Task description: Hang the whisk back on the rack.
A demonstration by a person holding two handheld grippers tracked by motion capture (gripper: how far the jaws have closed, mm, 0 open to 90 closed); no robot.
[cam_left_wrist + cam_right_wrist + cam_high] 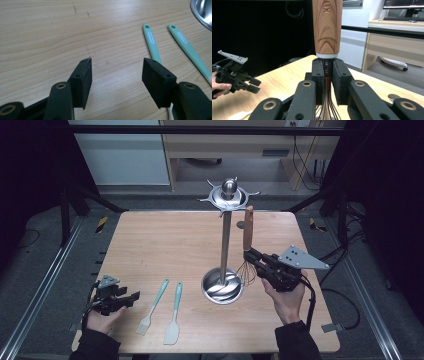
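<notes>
Jaws of the right gripper (256, 258) clamp the wire neck of the wooden-handled metal whisk (247, 231), handle upright beside the steel hook-topped utensil stand (225, 210), probably so its end can reach a hook. The left gripper (126, 300) rests wide open, empty, on the wooden surface (165, 240).

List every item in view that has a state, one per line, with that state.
Right gripper: shut on the whisk, just below its wooden handle.
Whisk: held upright, handle up, wires down beside the stand's base.
Left gripper: open, fingers apart, holding nothing.
Utensil stand: upright, hooks bare.
Brush: lying flat on the table.
Spatula: lying flat beside the brush.
</notes>
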